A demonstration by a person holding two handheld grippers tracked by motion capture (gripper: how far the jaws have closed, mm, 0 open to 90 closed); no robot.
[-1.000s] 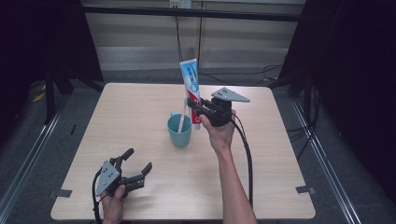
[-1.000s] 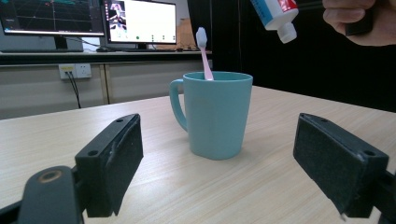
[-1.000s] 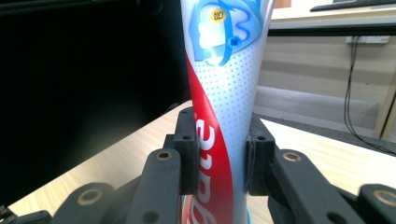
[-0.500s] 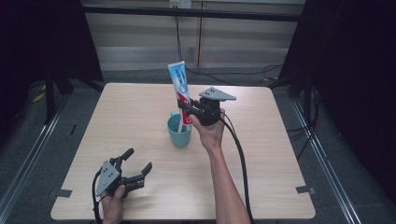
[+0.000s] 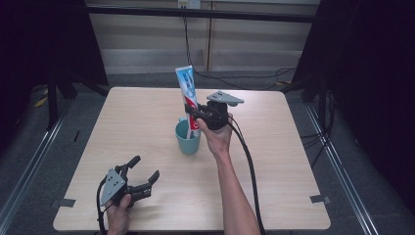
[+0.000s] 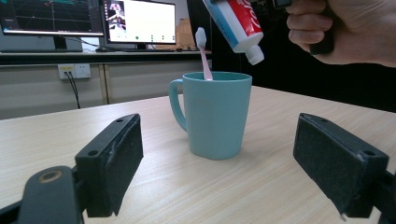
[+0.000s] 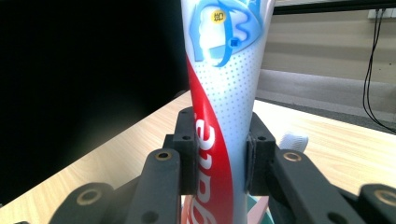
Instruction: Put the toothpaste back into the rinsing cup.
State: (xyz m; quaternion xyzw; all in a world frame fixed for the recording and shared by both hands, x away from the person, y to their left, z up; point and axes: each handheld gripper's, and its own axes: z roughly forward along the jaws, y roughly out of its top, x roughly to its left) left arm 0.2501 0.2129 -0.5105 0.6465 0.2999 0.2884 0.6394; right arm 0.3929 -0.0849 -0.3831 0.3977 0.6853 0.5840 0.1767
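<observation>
A teal mug stands near the table's middle with a pink toothbrush upright in it. My right gripper is shut on a red, white and blue toothpaste tube. The tube hangs cap down just above the mug's rim, leaning a little. Near the table's front left my left gripper rests low and open, its jaws pointing at the mug with nothing between them.
The light wooden table has bare surface on all sides of the mug. Monitors stand on a desk beyond it in the left gripper view. A black cable trails from my right gripper along the forearm.
My right gripper has carried the tube leftward and a little down, from beside the mug to over its rim. The left gripper has stayed put.
</observation>
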